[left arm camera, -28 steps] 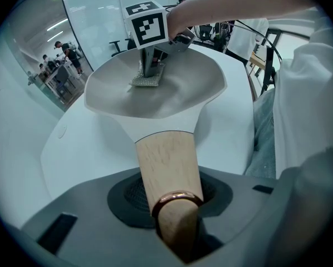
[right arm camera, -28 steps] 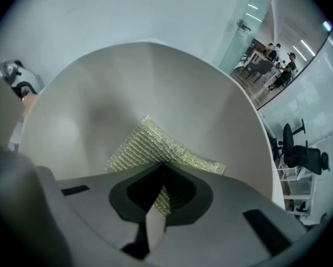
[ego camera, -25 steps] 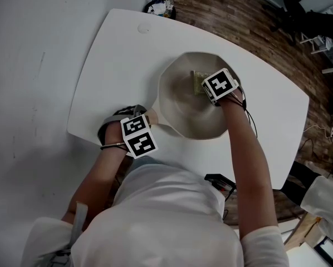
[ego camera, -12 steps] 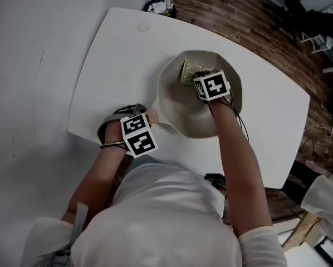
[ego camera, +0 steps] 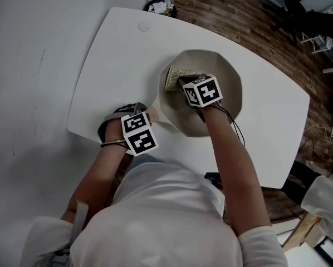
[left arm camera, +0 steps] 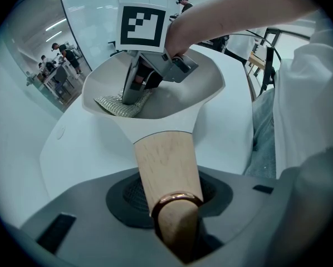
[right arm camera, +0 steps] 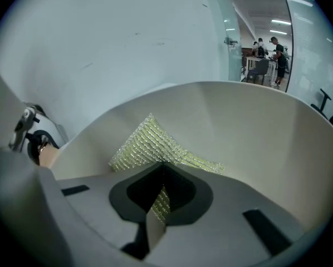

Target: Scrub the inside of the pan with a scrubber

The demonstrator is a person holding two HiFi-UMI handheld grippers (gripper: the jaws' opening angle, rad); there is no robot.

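Pan [ego camera: 229,96] of cream-white colour, deep and with an angular rim, stands on the white, rounded table [ego camera: 116,54]. From the pan comes out a light wooden handle [left arm camera: 165,168], and near the end of the handle we see a copper-coloured metal ring [left arm camera: 176,199]. Our left gripper [left arm camera: 175,221] pinches this handle. Its jaws press on the wood from both sides, just at the ring, outside the rim of the pan.

Our right gripper [right arm camera: 157,207] is inside the pan and points down into it. Its jaws are pressed together on one corner of the yellow-green, knitted, shiny scrubber [right arm camera: 155,146]. The rest of the scrubber spreads out in front of the jaws and lies against the inner wall of the pan, on the part of the wall that is near the handle side. The black-and-white marker cube [ego camera: 202,90] of the right gripper is over the middle of the pan. The person's bare forearm [ego camera: 228,160] crosses above the pan's rim.
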